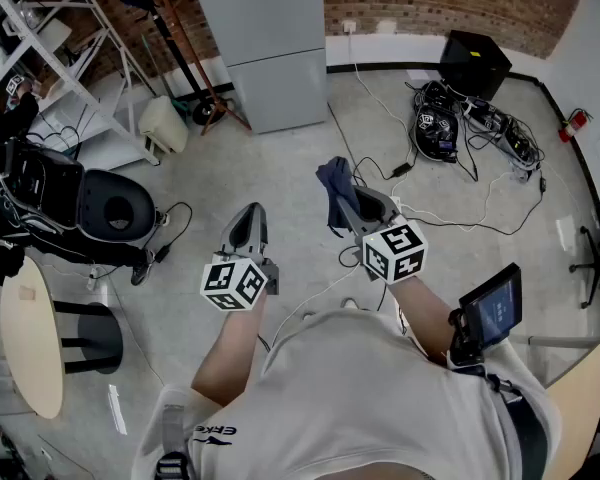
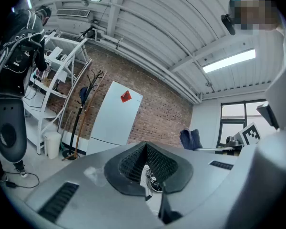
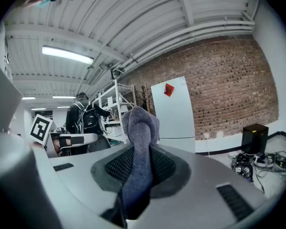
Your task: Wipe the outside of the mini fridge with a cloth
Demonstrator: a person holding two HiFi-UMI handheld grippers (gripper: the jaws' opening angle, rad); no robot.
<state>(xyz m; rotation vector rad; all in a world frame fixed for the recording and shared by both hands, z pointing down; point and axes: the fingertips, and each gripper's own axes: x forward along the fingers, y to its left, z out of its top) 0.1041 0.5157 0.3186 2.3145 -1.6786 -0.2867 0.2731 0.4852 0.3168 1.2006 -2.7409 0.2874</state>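
Head view: person stands on bare floor [image 1: 280, 178], both tools out in front, task not under way yet. Left tool [image 1: 248, 218] is empty; in the left gripper view [image 2: 145, 149] its jaws look pressed together at the tips, with only floor clutter visible through the slit lower down. Right tool [image 1: 346, 196] pinches the cloth [image 1: 332, 188], blue-grey. In the right gripper view [image 3: 139, 163] the cloth [image 3: 140, 128] runs up between the pads and its bunched end flops free above the tips. A small screen [image 1: 490, 308] is strapped to the right forearm. Chair [image 1: 115, 203] and round surface [image 1: 30, 338] sit off to the left. Cables [image 1: 460, 128] and a black box [image 1: 475, 63] are on the floor ahead right, and a thin lead [image 1: 375, 103] runs from the wall towards the person. Fridge [image 1: 270, 38] stands upright against the brick wall, well apart from both tools, nothing touching it; red sticker [image 3: 168, 89] on its upper door. Another person [image 3: 83, 116] is by the shelves, far left. Risks, as judgement: the walk-in crosses near that lead, so a foot could snag it. The cloth is only pinched along a strip, so dragging it on the door could pull it out. If the loose end folds back, bare jaw tips could scrape the door. The left tool does nothing to steady the fridge, so a hard push may rock it.
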